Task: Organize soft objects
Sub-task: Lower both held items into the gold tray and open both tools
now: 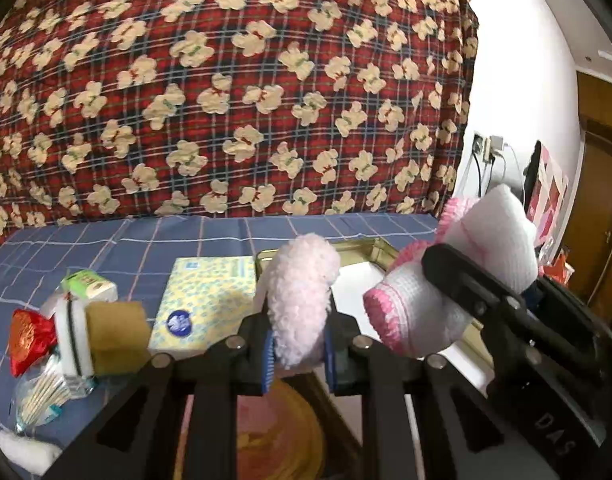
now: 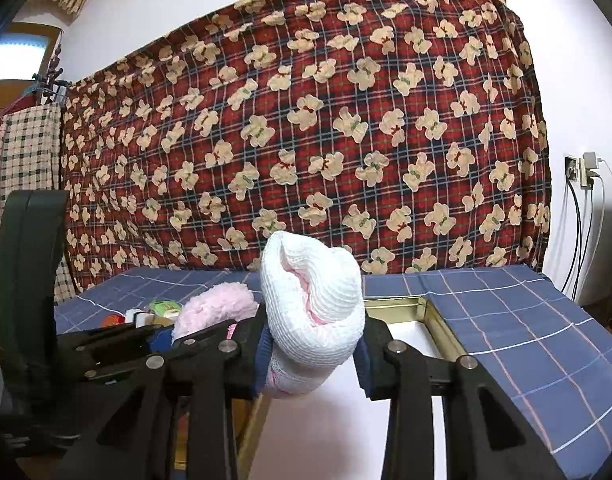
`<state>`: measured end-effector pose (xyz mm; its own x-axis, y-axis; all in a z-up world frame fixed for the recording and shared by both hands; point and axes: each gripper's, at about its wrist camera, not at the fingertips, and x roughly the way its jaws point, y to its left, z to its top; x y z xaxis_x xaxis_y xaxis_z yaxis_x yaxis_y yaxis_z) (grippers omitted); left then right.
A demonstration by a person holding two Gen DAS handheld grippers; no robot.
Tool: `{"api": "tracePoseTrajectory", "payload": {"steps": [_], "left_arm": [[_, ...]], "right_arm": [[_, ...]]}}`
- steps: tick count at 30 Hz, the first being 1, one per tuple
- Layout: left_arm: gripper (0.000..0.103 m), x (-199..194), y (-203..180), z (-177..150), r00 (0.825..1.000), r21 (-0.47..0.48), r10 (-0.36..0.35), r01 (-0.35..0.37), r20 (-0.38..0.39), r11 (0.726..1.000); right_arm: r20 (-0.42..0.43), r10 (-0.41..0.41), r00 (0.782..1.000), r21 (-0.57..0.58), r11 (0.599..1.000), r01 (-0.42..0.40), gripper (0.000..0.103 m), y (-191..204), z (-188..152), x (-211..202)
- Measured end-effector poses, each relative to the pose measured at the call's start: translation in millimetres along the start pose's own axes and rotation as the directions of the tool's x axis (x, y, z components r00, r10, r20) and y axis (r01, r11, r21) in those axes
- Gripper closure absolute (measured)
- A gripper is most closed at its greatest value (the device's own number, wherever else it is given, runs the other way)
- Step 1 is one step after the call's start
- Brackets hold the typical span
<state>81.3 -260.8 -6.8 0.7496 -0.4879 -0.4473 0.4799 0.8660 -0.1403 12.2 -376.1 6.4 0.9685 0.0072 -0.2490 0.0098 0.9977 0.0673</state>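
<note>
Nearest the left wrist camera, the left hand-held gripper point(image 1: 297, 354) pinches a fluffy pale pink sock point(image 1: 302, 300) between its blue pads, the sock standing upright out of the jaws. Just to its right, the right hand-held gripper point(image 2: 314, 354) is clamped on a white knitted sock with pink trim point(image 2: 312, 312), bunched up and bulging above the fingers. Both socks are held over a gold-rimmed tray point(image 1: 370, 250) with a white floor, lying on the counter's blue checked cloth point(image 2: 506, 320). Left of the tray lies a yellow patterned tissue pack point(image 1: 204, 304), and farther left sits a cluster: a brown sponge point(image 1: 116, 336), a white sponge block point(image 1: 70, 340), a red foil packet point(image 1: 26, 340), a bag of cotton swabs point(image 1: 38, 400) and a green-and-white pack point(image 1: 92, 286). Behind the counter hangs a red plaid bear-print cloth point(image 2: 326, 120), closing off the back wall; cables and a wall socket point(image 2: 582, 172) show at the far right.
</note>
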Motion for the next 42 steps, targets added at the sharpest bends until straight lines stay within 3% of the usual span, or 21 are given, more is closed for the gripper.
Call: {"api": "tracePoseTrajectory", "payload": {"steps": [17, 32, 33, 35, 39, 41, 42], "left_arm": [[0.086, 46.4, -20.0, 17.5, 0.99, 0.027, -0.01, 0.014, -0.144, 1.0], [0.082, 73.1, -29.2, 14.9, 0.971, 0.048, -0.024, 0.036, -0.238, 0.998], [0.08, 73.9, -30.1, 14.9, 0.97, 0.048, -0.026, 0.038, -0.24, 0.998], [0.07, 74.0, -33.0, 14.8, 0.972, 0.057, -0.025, 0.04, -0.236, 0.998], [0.064, 71.7, -34.5, 15.9, 0.974, 0.083, 0.0, 0.019, -0.228, 0.996], [0.05, 69.1, -31.1, 16.9, 0.975, 0.076, 0.005, 0.012, -0.223, 0.997], [0.048, 66.3, -29.2, 17.6, 0.977, 0.071, 0.007, 0.008, -0.211, 0.997]], "right_arm": [[-0.165, -0.084, 0.983, -0.027, 0.996, 0.08, 0.064, -55.2, 12.1, 42.3], [-0.296, -0.089, 0.951, -0.026, 0.996, 0.085, 0.064, -77.0, 8.4, 67.0], [-0.303, -0.095, 0.948, -0.032, 0.995, 0.089, 0.063, -77.5, 8.6, 68.3], [-0.314, -0.094, 0.945, -0.032, 0.996, 0.089, 0.051, -79.0, 8.5, 70.8], [-0.309, -0.13, 0.942, -0.028, 0.991, 0.127, 0.034, -83.6, 9.4, 72.6], [-0.298, -0.137, 0.945, -0.025, 0.99, 0.135, 0.027, -86.1, 10.7, 71.7], [-0.289, -0.137, 0.947, -0.018, 0.99, 0.137, 0.027, -87.9, 11.5, 70.1]]}}
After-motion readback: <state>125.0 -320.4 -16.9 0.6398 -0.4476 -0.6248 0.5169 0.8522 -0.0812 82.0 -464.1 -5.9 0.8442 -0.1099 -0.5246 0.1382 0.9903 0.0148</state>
